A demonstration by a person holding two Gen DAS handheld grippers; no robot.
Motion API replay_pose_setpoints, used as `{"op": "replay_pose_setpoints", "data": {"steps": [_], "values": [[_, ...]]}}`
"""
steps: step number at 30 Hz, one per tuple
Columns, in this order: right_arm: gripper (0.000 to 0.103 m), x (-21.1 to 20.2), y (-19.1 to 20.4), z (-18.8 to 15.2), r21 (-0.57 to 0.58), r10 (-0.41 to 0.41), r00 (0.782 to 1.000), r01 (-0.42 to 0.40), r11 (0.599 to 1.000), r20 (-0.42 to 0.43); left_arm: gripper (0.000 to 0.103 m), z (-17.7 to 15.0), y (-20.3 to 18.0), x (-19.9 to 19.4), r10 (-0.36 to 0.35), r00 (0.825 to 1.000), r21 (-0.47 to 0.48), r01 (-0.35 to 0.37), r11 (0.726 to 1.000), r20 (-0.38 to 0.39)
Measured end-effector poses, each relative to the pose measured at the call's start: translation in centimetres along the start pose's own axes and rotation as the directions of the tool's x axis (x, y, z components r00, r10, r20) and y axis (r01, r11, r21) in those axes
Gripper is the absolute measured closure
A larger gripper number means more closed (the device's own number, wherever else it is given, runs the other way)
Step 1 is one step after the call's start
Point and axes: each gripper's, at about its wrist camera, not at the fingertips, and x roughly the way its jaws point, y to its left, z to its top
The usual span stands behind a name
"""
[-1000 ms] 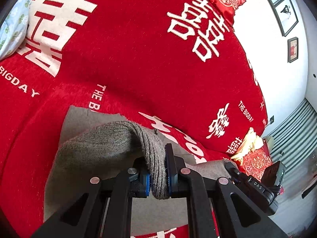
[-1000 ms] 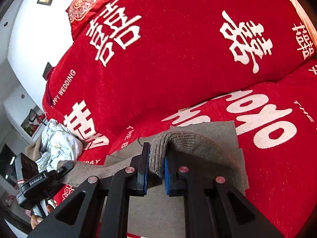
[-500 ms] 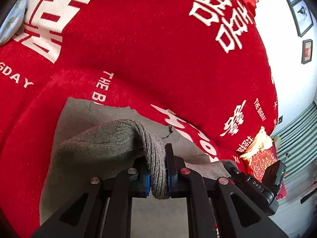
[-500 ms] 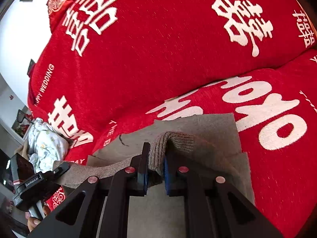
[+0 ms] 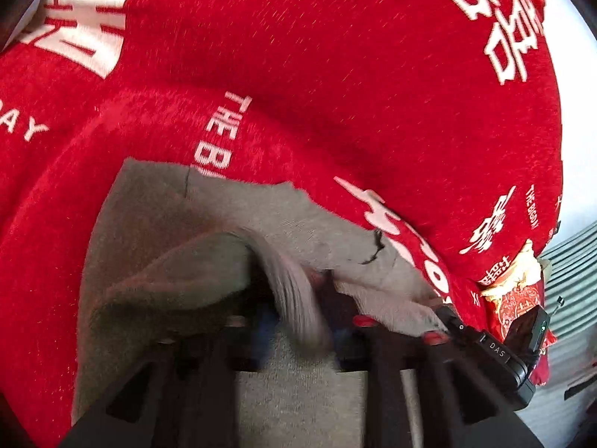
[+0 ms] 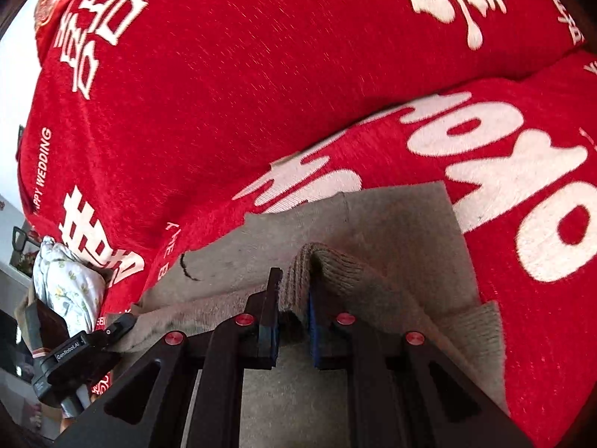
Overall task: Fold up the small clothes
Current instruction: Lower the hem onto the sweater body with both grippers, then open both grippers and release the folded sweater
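Looking along the left gripper (image 5: 298, 321), the view was smeared, yet the jaws had just been opening: a ribbed hem of the grey knit (image 5: 156, 231) hung between them, its pads seemingly no longer pressing on it. The knit lay directly ahead and beneath, flat on the red cover (image 5: 335, 74), its long axis running across the view toward the right gripper (image 5: 492, 351), seen low at the right edge. A folded flap draped over the lower layer on the left side.

From the right wrist, the right gripper (image 6: 293, 321) was nearly closed, pinching a raised ridge of the knit (image 6: 391, 224) between its blue pads (image 6: 312, 321). The fabric spread forward and to both sides, one edge reaching toward the left gripper (image 6: 74, 351) low at the left. Both hands looked about equally near the cloth, one at each end of the hem; laying it down probably depended on the right jaws opening too.

White lettering crossed the cover. A floral cloth (image 6: 67, 283) lay at the far left, a white wall (image 5: 582, 93) beyond.
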Motion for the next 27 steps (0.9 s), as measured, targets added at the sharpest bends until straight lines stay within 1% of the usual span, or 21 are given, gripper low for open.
{"op": "replay_pose_setpoints", "data": {"steps": [1,2,3,4,5,6,9,11,12,14,15,16,17,18,19,20,21,22,23,25,27], "values": [[0.083,0.2,-0.2,0.1,0.016,0.011,1.0,-0.011,1.0,-0.008,0.02,0.1,0.2,0.2,-0.001,1.0,-0.011,0.001,1.0,-0.003],[0.072,0.4,-0.4,0.2,0.032,0.032,0.999,-0.031,0.999,-0.016,0.013,0.1,0.1,-0.1,-0.015,0.999,-0.018,0.016,1.0,0.029],[0.058,0.4,-0.4,0.3,0.042,0.062,0.998,-0.061,0.997,-0.018,0.011,0.1,0.0,-0.6,-0.019,0.998,-0.015,0.02,1.0,0.067],[0.049,0.3,-0.2,0.4,0.04,0.079,0.997,-0.079,0.996,-0.01,0.008,0.2,-0.3,-0.8,-0.009,0.996,-0.01,0.01,1.0,0.083],[0.029,0.0,0.1,0.5,0.03,0.09,0.996,-0.09,0.995,0.005,0.007,0.3,-0.5,-1.0,-0.007,0.996,-0.005,0.008,1.0,0.088],[0.018,-0.6,0.5,0.5,0.018,0.089,0.996,-0.089,0.996,0.032,0.007,0.4,-0.7,-1.4,-0.015,0.996,-0.002,0.015,1.0,0.089],[0.018,-2.6,0.9,0.6,-0.005,0.078,0.992,-0.078,0.997,0.096,0.007,0.6,-0.5,-2.8,-0.04,0.994,0.01,0.039,0.999,0.099],[0.018,-3.6,1.0,0.5,-0.019,0.067,0.99,-0.065,0.998,0.127,0.007,0.3,-0.6,-3.6,-0.039,0.993,0.051,0.034,0.998,0.111],[0.018,-3.6,1.5,0.3,-0.061,0.057,0.991,-0.05,0.997,0.123,0.007,0.0,-1.0,-3.5,-0.037,0.995,0.084,0.028,0.996,0.097],[0.018,-2.7,2.8,-0.1,-0.131,0.051,0.996,-0.041,0.991,0.075,0.007,-0.6,-2.1,-2.5,-0.048,0.998,0.146,0.043,0.988,0.03],[0.018,-1.6,3.8,-0.5,-0.181,0.047,0.998,-0.041,0.983,0.029,0.007,-1.2,-3.2,-1.3,-0.047,0.998,0.199,0.053,0.979,-0.034],[0.018,-1.1,4.4,-0.8,-0.207,0.042,0.999,-0.039,0.978,0.009,0.007,-1.5,-4.0,-0.6,-0.034,0.998,0.235,0.046,0.971,-0.056],[0.018,-0.3,5.1,-1.3,-0.248,0.028,1.0,-0.03,0.968,-0.011,0.007,-2.0,-4.9,0.2,-0.01,0.998,0.284,0.029,0.958,-0.069],[0.018,0.8,5.8,-1.6,-0.302,-0.013,1.0,0.005,0.953,-0.026,0.007,-2.2,-5.5,0.9,0.025,0.997,0.335,0.0,0.942,-0.072],[0.018,1.3,5.8,-1.7,-0.326,-0.048,0.998,0.037,0.945,-0.028,0.007,-2.1,-5.6,1.7,0.074,0.995,0.364,-0.046,0.93,-0.063],[0.018,1.9,5.8,-1.7,-0.343,-0.086,0.996,0.072,0.937,-0.026,0.007,-1.8,-5.3,2.2,0.107,0.993,0.365,-0.079,0.928,-0.055],[0.018,2.5,5.3,-1.5,-0.356,-0.146,0.989,0.132,0.925,-0.013,0.007,-1.2,-4.5,2.6,0.136,0.99,0.345,-0.111,0.932,-0.048],[0.018,2.6,4.9,-1.4,-0.355,-0.173,0.985,0.16,0.921,-0.003,0.007,-0.4,-3.5,2.7,0.145,0.989,0.314,-0.126,0.941,-0.038],[0.018,2.6,4.2,-1.1,-0.345,-0.192,0.981,0.184,0.92,0.011,0.007,0.4,-2.4,2.5,0.129,0.991,0.278,-0.117,0.954,-0.027],[0.018,2.1,2.5,-0.6,-0.282,-0.19,0.981,0.192,0.94,0.034,0.007,1.6,-0.3,1.4,0.057,0.998,0.183,-0.056,0.981,0.003],[0.018,1.7,1.3,-0.4,-0.23,-0.153,0.987,0.159,0.96,0.044,0.007,2.5,1.7,0.1,-0.023,0.998,0.077,0.018,0.997,0.066]]}}
